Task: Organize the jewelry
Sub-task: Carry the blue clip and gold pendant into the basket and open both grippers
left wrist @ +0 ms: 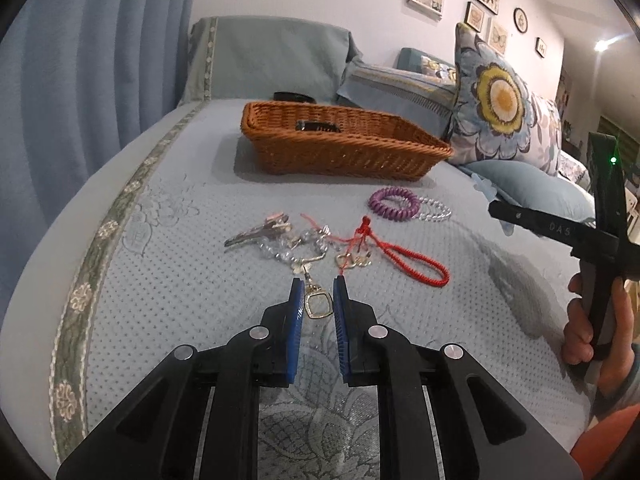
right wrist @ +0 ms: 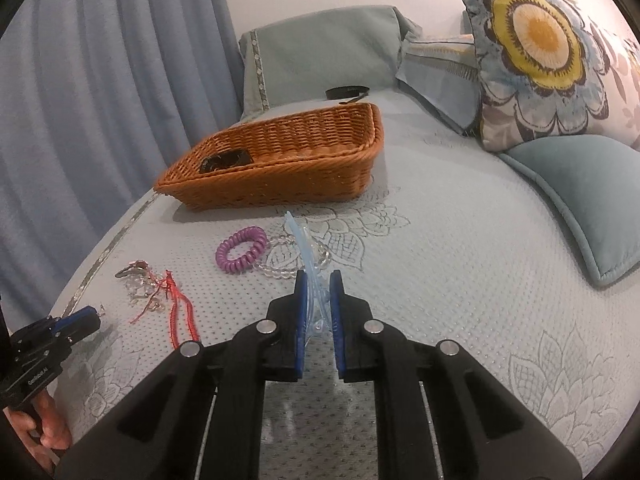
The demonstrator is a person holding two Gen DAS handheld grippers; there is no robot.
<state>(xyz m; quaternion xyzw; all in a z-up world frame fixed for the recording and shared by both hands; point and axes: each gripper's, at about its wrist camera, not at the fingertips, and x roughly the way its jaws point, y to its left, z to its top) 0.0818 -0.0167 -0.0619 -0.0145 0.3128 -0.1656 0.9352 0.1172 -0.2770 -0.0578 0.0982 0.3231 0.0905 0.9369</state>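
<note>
Left wrist view shows a small gold-framed pendant (left wrist: 319, 305) on a fine chain between the blue pads of the left gripper (left wrist: 319, 286); the jaws stand narrowly apart, and I cannot tell whether they pinch the chain or only flank it. It is light, limp and snag-prone, best taken by the stiff frame, since the chain runs into the tangled heap of clear beads and clips (left wrist: 280, 240). Beside the heap lie a red braided cord (left wrist: 416, 260), soft and easy to pinch, and a purple coil bracelet (left wrist: 394, 202), springy, touching a clear bead bracelet (left wrist: 434, 210). All of it rests on the blue quilted bed cover (left wrist: 180, 280), in front of the wicker basket (left wrist: 344, 152), which already holds a dark item.

Right wrist view has the right gripper (right wrist: 319, 280) clenched on a translucent pale-blue hair clip (right wrist: 308, 280), thin, slippery plastic, probably brittle, raised above the cover.

Readable writing: only "DAS" on the other tool's black bar (left wrist: 556, 230).
</note>
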